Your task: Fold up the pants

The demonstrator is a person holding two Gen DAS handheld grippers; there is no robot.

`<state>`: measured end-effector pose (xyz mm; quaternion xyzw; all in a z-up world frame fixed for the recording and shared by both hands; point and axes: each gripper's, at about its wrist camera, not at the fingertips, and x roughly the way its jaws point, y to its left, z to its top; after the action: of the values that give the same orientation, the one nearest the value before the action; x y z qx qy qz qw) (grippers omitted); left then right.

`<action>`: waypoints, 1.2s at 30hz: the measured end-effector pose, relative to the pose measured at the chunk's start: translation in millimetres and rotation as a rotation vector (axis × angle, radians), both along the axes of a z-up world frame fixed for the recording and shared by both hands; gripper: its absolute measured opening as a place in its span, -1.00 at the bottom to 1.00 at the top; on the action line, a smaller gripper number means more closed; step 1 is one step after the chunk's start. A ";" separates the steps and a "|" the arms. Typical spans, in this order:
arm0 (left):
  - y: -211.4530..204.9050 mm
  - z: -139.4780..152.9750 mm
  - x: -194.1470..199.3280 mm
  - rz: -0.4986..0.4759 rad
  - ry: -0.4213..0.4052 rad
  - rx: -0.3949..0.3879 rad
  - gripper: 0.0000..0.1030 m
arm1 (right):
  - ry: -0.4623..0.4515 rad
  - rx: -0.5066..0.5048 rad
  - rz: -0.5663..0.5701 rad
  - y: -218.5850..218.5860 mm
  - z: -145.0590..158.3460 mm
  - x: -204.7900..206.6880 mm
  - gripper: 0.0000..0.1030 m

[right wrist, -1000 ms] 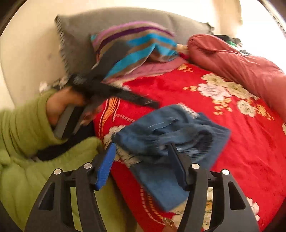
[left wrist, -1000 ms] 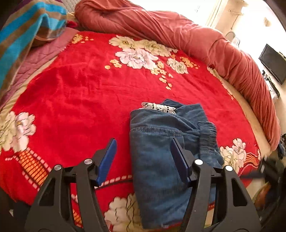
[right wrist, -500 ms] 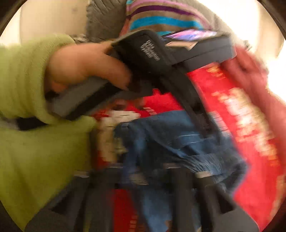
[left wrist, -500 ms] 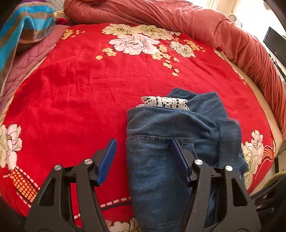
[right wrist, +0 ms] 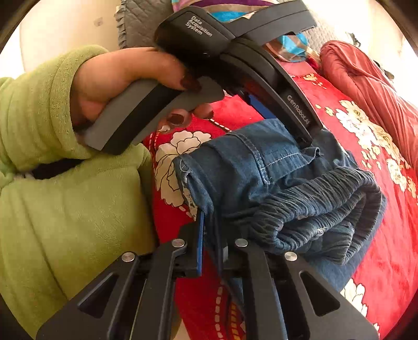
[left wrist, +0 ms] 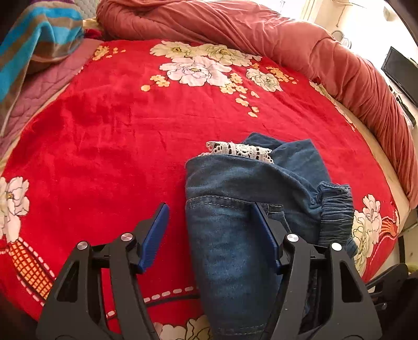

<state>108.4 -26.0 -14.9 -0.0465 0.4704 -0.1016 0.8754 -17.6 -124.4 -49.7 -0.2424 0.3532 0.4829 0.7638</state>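
Folded blue denim pants [left wrist: 235,248] lie on the red floral blanket [left wrist: 117,136], with white lace trim [left wrist: 240,150] at the far end and a gathered elastic waistband [left wrist: 335,217] on the right. My left gripper [left wrist: 211,209] hovers over the pants' left edge, jaws opening slightly; one finger is over the blanket, the other over the denim, and nothing is gripped. In the right wrist view my right gripper [right wrist: 209,217] is shut on a near hem of the pants [right wrist: 248,162]. A hand [right wrist: 117,78] in a green sleeve holds the left gripper [right wrist: 287,123] above the denim.
A rolled rust-red duvet [left wrist: 300,44] runs along the bed's far and right sides. A striped blanket [left wrist: 34,44] lies at the far left, and a grey pillow [right wrist: 141,23] stands behind it. A dark screen [left wrist: 402,73] is off the bed's right edge. Green clothing [right wrist: 65,222] fills the near left.
My right gripper went from open to shut and dropped onto the pants' near edge, pinching the denim. The left gripper came down a little closer over the pants and stays open.
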 end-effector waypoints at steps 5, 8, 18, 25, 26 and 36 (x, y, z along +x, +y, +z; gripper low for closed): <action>0.0 5.6 -5.3 0.001 -0.022 0.003 0.10 | 0.023 0.046 -0.034 -4.9 15.1 -9.5 -0.71; -0.3 8.0 -7.9 0.003 -0.032 0.003 0.10 | 0.026 0.061 -0.046 -5.7 22.3 -10.4 -0.63; -0.2 20.3 -18.8 0.010 -0.070 -0.004 0.18 | 0.013 0.125 -0.071 -21.2 49.3 -24.3 -0.33; -0.7 31.7 -27.0 0.015 -0.098 -0.004 0.34 | -0.008 0.176 -0.107 -34.3 68.3 -24.2 -0.01; -1.1 34.4 -28.7 0.017 -0.106 0.001 0.39 | -0.009 0.188 -0.114 -36.7 71.5 -24.7 0.01; -2.6 60.5 -47.1 0.034 -0.180 0.028 0.72 | -0.057 0.293 -0.224 -66.1 103.9 -18.6 0.39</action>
<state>61.4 -28.6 45.6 -0.0329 0.3903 -0.0838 0.9163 -36.2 -190.5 54.3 -0.1013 0.2823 0.4342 0.8494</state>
